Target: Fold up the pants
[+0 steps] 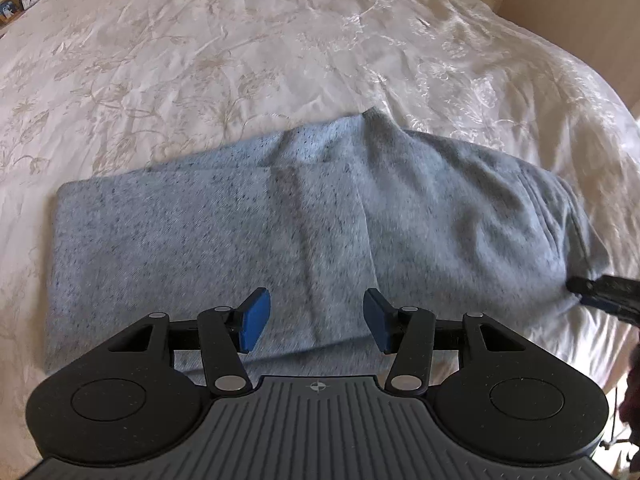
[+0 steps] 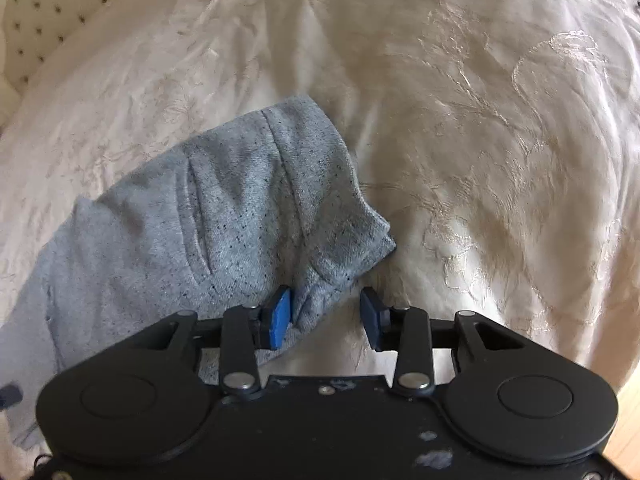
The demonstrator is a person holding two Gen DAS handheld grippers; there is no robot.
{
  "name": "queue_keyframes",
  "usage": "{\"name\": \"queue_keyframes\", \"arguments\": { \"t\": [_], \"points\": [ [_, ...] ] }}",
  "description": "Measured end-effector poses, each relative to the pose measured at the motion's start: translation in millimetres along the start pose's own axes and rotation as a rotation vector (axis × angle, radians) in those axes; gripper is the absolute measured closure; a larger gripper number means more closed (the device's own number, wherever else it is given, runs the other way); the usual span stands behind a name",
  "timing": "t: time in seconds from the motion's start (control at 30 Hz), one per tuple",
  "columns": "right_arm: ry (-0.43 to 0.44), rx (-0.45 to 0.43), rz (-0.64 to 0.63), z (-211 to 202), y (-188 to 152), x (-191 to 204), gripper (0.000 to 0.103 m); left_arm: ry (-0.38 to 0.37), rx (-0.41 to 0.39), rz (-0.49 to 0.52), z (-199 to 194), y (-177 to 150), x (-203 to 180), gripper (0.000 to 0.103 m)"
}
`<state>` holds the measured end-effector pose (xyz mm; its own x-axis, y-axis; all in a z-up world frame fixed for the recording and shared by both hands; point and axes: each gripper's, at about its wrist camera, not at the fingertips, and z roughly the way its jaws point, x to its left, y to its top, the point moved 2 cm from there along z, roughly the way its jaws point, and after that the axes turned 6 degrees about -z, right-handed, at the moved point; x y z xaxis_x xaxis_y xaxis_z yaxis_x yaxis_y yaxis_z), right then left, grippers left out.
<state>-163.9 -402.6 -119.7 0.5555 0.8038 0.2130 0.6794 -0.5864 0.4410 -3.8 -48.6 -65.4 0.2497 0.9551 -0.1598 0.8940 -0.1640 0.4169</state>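
While the left gripper (image 1: 316, 320) hovers with fingers spread and empty above the pants (image 1: 224, 236), the right gripper (image 2: 326, 316) straddles their waistband corner at 4 o'clock, fingers not yet clamped. Beyond, the folded pants lie on the bedspread (image 1: 248, 48).

Cream embroidered bed (image 1: 280, 40); grey pants (image 1: 240, 232) flat atop

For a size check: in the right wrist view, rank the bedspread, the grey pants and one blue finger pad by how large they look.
1. bedspread, fills most of the view.
2. grey pants, covers the left-centre.
3. blue finger pad, smallest by far, even though nearest the camera.
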Motion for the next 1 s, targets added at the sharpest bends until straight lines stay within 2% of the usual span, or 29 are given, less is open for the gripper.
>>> {"name": "queue_keyframes", "arguments": {
  "t": [0.03,0.23,0.4,0.67,0.73,0.8,0.87,0.93,0.97,1.0],
  "points": [
    [0.019,0.000,0.003,-2.3,1.3,-3.0,0.060,0.004,0.004,0.000,3.6,2.7,-1.7,0.053],
    [0.143,-0.007,0.090,-14.0,14.9,-37.9,0.036,0.032,0.042,-0.027,34.7,17.1,-4.6,0.053],
    [0.239,0.017,0.121,-4.1,28.6,-50.5,0.034,0.053,0.104,-0.054,63.0,14.6,1.8,0.052],
    [0.327,0.079,0.092,37.9,51.4,-44.0,0.031,0.029,0.143,-0.095,72.9,16.9,10.6,0.048],
    [0.344,0.085,0.081,48.5,57.0,-39.6,0.024,0.033,0.147,-0.087,73.9,16.5,9.5,0.046],
    [0.361,0.086,0.076,53.7,60.6,-34.9,0.012,0.035,0.146,-0.075,75.5,15.9,7.2,0.043],
    [0.366,0.081,0.076,58.1,64.2,-29.4,0.006,0.039,0.144,-0.062,78.4,15.9,2.9,0.037],
    [0.356,0.075,0.076,61.5,66.2,-24.4,0.005,0.039,0.145,-0.044,80.4,14.7,-1.8,0.033],
    [0.354,0.068,0.074,62.2,67.3,-22.4,0.008,0.049,0.144,-0.026,80.8,14.1,-4.5,0.033],
    [0.346,0.061,0.069,62.5,68.8,-21.2,0.028,0.058,0.143,-0.009,81.2,13.9,-7.0,0.033]
  ]
}}
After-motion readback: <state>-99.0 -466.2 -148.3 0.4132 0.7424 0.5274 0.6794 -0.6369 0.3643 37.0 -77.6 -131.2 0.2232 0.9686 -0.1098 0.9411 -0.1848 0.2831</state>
